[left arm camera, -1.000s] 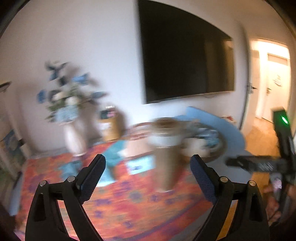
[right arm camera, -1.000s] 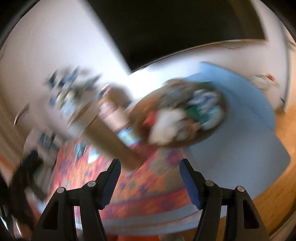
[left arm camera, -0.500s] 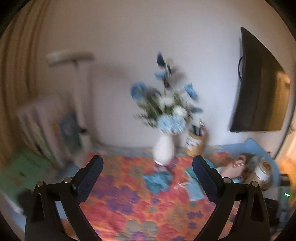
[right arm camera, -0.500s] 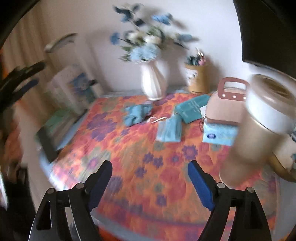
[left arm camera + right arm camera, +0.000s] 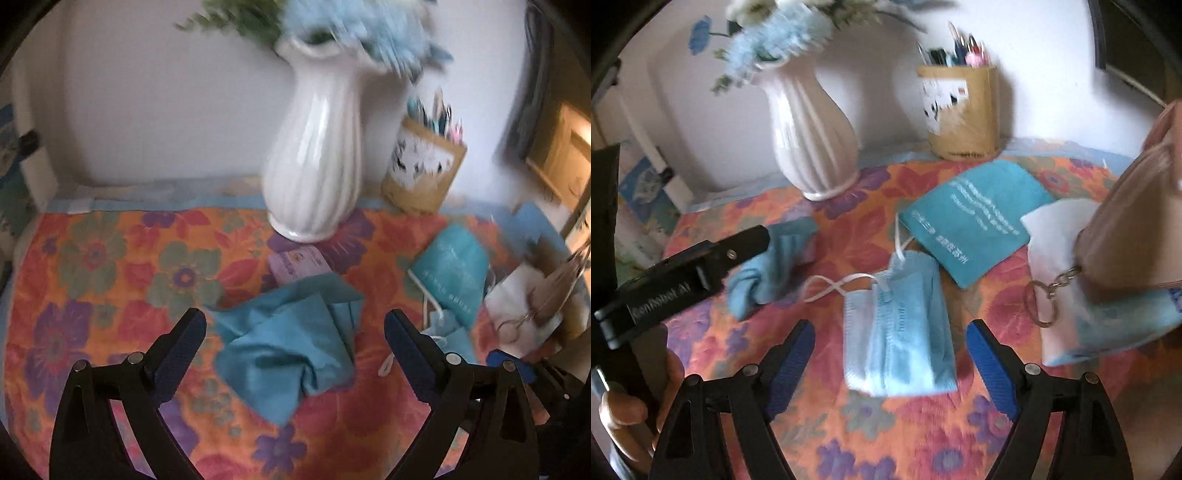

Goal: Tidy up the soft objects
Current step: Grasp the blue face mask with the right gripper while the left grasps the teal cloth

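A tall white ribbed ceramic vase (image 5: 809, 129) holding blue and white flowers (image 5: 775, 29) stands upright at 12 o'clock on the orange floral-patterned tablecloth (image 5: 92, 266), close to the white wall (image 5: 155, 96). Just beside it, toward 1 o'clock, sits a tan cylindrical pen holder (image 5: 964, 110) full of pens. At 3 o'clock a pinkish-beige bag (image 5: 1137, 221) with a metal key ring (image 5: 1043, 302) rests on a white packet (image 5: 1067, 266), its upper part cut off by the frame edge.
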